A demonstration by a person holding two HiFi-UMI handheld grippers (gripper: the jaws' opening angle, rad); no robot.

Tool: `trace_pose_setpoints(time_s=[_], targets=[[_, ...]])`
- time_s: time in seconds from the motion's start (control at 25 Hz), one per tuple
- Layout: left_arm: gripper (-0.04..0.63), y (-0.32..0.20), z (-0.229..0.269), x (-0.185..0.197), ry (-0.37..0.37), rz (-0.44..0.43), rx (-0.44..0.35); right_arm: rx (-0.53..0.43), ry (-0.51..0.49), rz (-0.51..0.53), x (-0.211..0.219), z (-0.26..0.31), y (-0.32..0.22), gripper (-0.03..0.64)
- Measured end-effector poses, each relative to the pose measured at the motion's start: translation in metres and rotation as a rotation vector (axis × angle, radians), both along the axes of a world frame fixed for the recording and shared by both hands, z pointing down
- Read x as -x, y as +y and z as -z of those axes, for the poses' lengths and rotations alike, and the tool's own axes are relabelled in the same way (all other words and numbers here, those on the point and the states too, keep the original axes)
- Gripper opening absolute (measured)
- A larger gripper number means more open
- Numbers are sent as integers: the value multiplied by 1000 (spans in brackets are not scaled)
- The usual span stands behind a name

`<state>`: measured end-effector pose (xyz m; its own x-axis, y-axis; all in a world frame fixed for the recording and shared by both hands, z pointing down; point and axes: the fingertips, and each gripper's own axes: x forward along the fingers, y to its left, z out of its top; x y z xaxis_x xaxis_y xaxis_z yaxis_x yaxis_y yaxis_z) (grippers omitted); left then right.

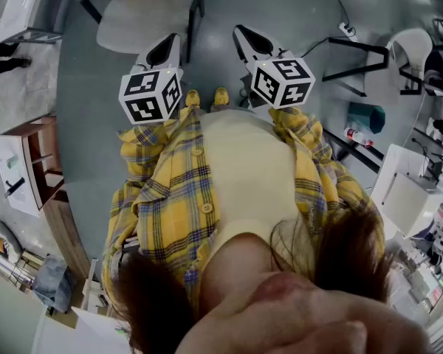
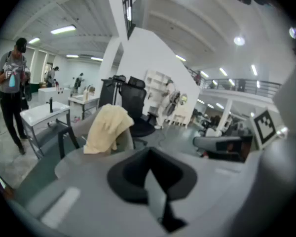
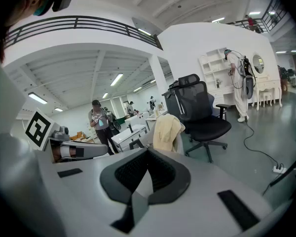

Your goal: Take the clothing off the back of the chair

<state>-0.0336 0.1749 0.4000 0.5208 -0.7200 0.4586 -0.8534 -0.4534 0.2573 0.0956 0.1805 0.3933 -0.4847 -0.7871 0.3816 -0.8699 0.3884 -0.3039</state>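
Open-plan workroom with a grey floor [image 1: 280,6], white walls, ceiling strip lights and an upper balcony rail.

Left gripper [image 1: 165,48]: jaws pressed together, nothing between them. It is held in front of the wearer's body and angled somewhat downward. Its marker cube [image 1: 151,94] sits behind the jaws.

Right gripper [image 1: 252,41]: jaws likewise pressed together and empty. It is held beside the left one at a similar downward angle, with its marker cube [image 1: 283,82] behind.

Clothing [image 2: 107,128]: a pale yellow garment, draped over the back of a grey chair [image 1: 144,17] and hanging down over it. It lies ahead of both grippers and well apart from them; neither touches it. In the head view it shows only at the top edge, beyond the chair seat.

Surroundings: a black office chair [image 3: 200,107] stands just behind the grey chair. A white surface [image 2: 42,113] stands to the left of the chair in the left gripper view. A person [image 3: 99,122] stands further back, near that surface. A power strip [image 1: 347,29] with its cable lies on the floor to the right.
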Motion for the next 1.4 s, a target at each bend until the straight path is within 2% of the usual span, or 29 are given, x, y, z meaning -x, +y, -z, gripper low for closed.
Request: trace_pose_setpoints(time_s=[0.36,0.88,1.2,1.4], targets=[[6,-5,-2,-6,-25,24,-11,8,-41,3,-10,-2,-9,14],[6,-17,-11,-29,-47,71,-8,22,-45,101,-22,-13,-26,15],[6,-23,-18,-10,-83,121,3,41,-52,143,-9,-21,-37,15],[6,-47,-18,4,-98,108,-19,36,-35,133,5,-21,-58,15]])
